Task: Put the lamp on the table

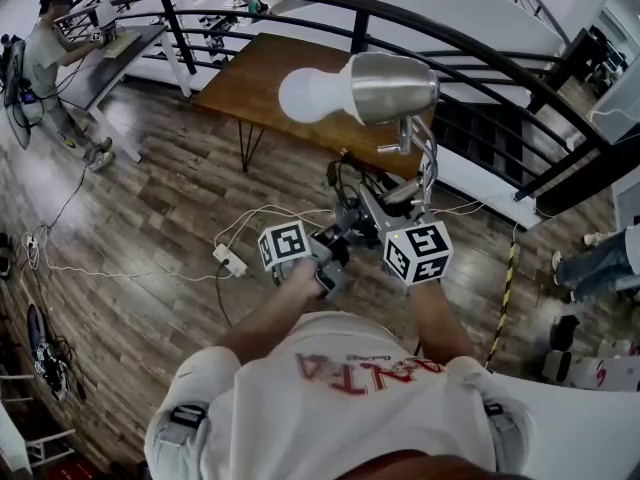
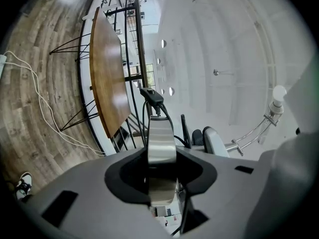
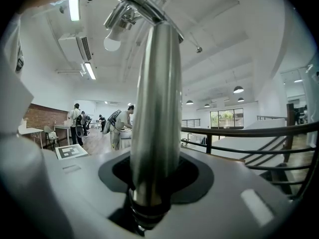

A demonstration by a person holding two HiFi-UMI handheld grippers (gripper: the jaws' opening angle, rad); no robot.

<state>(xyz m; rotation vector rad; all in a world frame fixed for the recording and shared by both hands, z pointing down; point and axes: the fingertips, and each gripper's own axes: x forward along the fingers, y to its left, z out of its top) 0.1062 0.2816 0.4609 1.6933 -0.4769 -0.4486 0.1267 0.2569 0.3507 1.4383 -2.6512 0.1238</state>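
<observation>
Room: an upper floor with a dark plank floor (image 1: 140, 198), a black railing (image 1: 480, 53) curving across the far side, and a high white ceiling in both gripper views.
Surface: a brown wooden surface (image 1: 255, 88) on thin black legs stands just before the railing. Part of its top is covered in the head view by the bulb and shade.
Lamp: the lamp (image 1: 385, 93) is up in the air in front of the person, clear of the surface. Its metal shade (image 1: 395, 83) and white bulb (image 1: 310, 96) lie sideways. Whether they hang above the surface or short of it cannot be told.
Left gripper: the left gripper (image 2: 162, 156) has its fingers closed partway on a flat metal strip (image 2: 161, 141) of the lamp. A black cable (image 2: 151, 96) plugs in at the strip's top.
Right gripper: the right gripper (image 3: 154, 176) has its fingers clamped on the thick metal stem (image 3: 157, 108), which rises out of the slot to the bulb.
Hidden: in the head view the marker cubes (image 1: 418, 252) and the tangle of metal cover both sets of fingers, the hands, and the lamp's lower end. What the strip joins onto is not clear, and the cable's far end is cut off.
Floor: a white power strip (image 1: 231, 259) and loose white cords lie near the surface's legs.
People: one person (image 1: 45, 63) leans at a desk at far left; legs at the right edge are cut off.
</observation>
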